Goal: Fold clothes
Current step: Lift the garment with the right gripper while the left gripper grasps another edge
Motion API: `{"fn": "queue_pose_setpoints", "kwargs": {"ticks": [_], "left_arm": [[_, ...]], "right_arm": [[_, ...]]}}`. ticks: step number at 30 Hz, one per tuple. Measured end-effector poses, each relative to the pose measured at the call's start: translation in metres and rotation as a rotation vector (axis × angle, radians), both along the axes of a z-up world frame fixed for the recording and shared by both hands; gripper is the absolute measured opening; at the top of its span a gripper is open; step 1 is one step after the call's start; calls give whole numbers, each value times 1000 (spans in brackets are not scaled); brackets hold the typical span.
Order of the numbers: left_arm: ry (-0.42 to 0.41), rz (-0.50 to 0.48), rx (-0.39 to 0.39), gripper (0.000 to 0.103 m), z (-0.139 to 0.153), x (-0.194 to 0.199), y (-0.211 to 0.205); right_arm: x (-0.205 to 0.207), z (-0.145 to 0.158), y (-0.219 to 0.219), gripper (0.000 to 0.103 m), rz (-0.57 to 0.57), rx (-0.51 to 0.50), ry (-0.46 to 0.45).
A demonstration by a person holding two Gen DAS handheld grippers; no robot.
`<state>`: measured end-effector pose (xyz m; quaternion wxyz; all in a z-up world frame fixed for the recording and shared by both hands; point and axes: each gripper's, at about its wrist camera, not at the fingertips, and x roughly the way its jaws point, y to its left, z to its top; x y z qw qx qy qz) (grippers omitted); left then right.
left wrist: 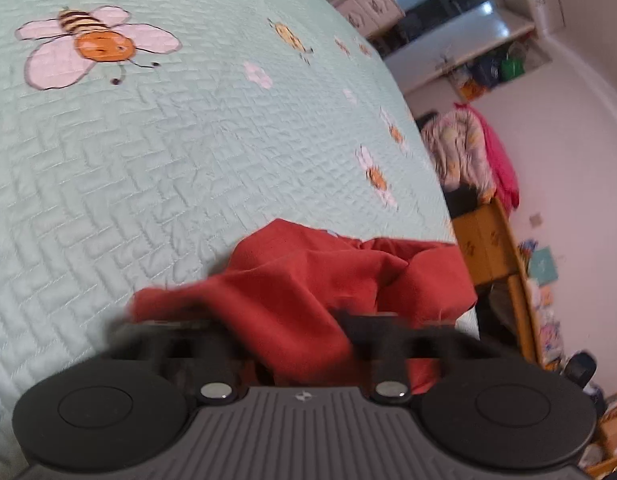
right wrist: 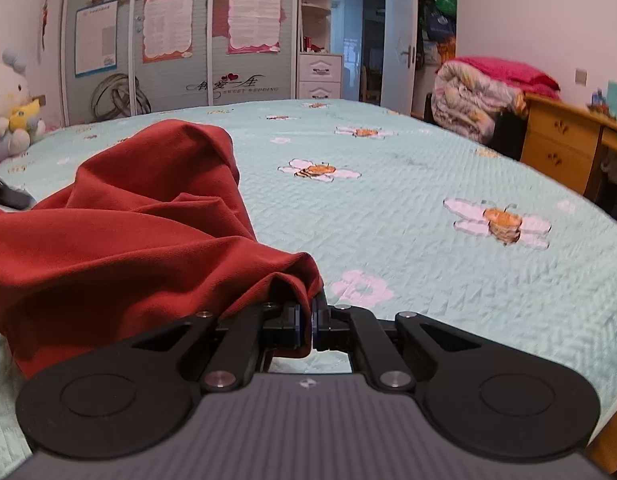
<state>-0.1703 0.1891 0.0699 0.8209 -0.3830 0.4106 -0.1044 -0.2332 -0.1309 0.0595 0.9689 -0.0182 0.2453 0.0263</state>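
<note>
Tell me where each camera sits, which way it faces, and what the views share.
Left wrist: on the left gripper, tilted down over the mint quilted bee-print bedspread; its blurred fingers disappear under the rust-red cotton garment.
Right wrist: on the right gripper, looking level across the bed to the wardrobe; jaws pinch the garment's edge.
Shared: garment, bedspread, folded floral quilt.

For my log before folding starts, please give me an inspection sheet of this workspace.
Surface: mint quilted bedspread with bee prints.
Job's things: red garment, crumpled, not yet folded.
Clutter: nothing seen on the bedspread.
Tongs: right tongs shut on a garment edge; left tongs blurred and covered by cloth, state unclear.
Cables: nothing seen.
Surroundings: wardrobe, plush toy, rolled bedding, wooden desk.
</note>
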Motion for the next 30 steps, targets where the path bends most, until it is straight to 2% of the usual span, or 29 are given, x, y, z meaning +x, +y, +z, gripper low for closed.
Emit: {"fn": "queue_pose_setpoints", "kwargs": {"ticks": [2,5,8,11,14,16,18,19,22,23,26,28,30], "left_arm": [[-42,-10,29,3,13,-5,-1],[-188,-13,65,1,55,-26,2],[-346,6,87,1,106,-58,14],[-454,71,76,0,151,-94,38],[-557,147,45,0,183,-136,63],[-567,191,109,1,194,-153,71],[-517,222,153,1,185,-160,79],[-477,242,167,1,175,-161,85],[-368,305,215,1,139,-163,103],[-334,326,232,1,127,-163,109],[-293,362,267,1,113,-166,122],[-266,386,290,1,104,-169,130],[-238,410,312,1,95,-171,139]], "right_arm": [[-5,6,0,4,4,-14,-9],[-12,18,1,3,13,-25,-26],[-17,37,1,3,33,14,-60],[-24,65,4,3,71,90,-141],[-26,85,11,3,119,128,-189],[-19,84,21,10,161,82,-184],[-9,72,36,38,192,-9,-149],[-4,63,43,41,195,-64,-113],[-2,45,64,42,233,-194,11],[-9,44,67,42,253,-217,7],[-35,49,76,44,320,-278,-22],[-55,55,82,49,383,-307,-46],[-77,57,90,62,489,-314,-46]]}}
